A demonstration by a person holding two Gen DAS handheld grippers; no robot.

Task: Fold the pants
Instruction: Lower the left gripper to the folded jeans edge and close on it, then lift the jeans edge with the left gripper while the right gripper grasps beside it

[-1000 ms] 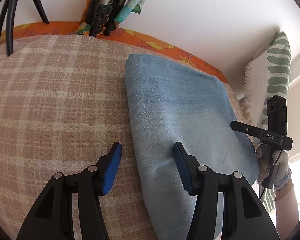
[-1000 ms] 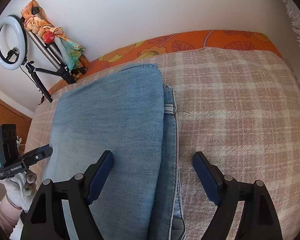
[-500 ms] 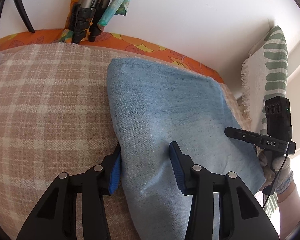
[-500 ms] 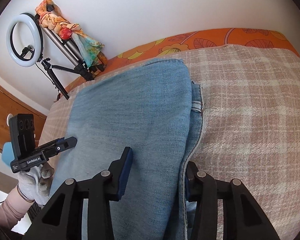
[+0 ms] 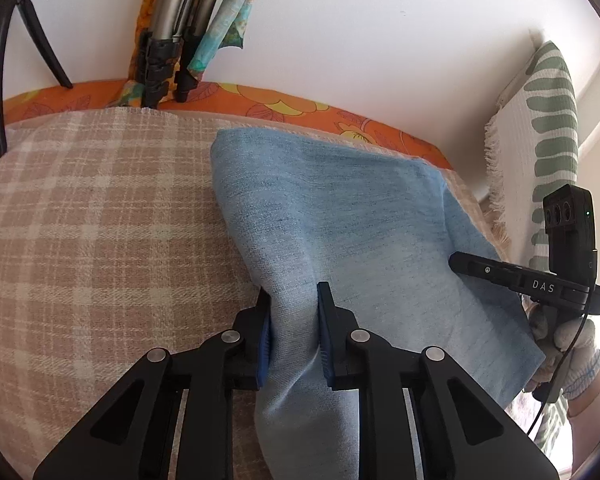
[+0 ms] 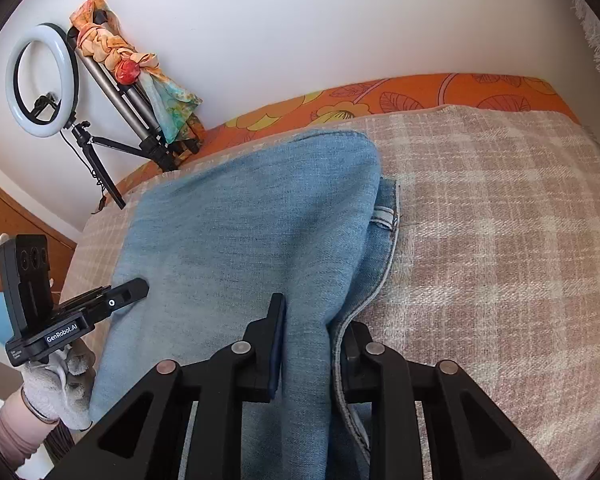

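On plaid blanket [image 5: 100,220], both tongs pinch jeans [image 5: 340,220]; labels "DAS", "GenRobot.AI".

Left tongs [image 5: 293,320] pinch folded pants [image 5: 340,232] edge on plaid blanket [image 5: 100,220].

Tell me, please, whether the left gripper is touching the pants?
Touching. The left wrist view shows the left gripper with both blue fingers pressed against a bunched ridge of the pants.
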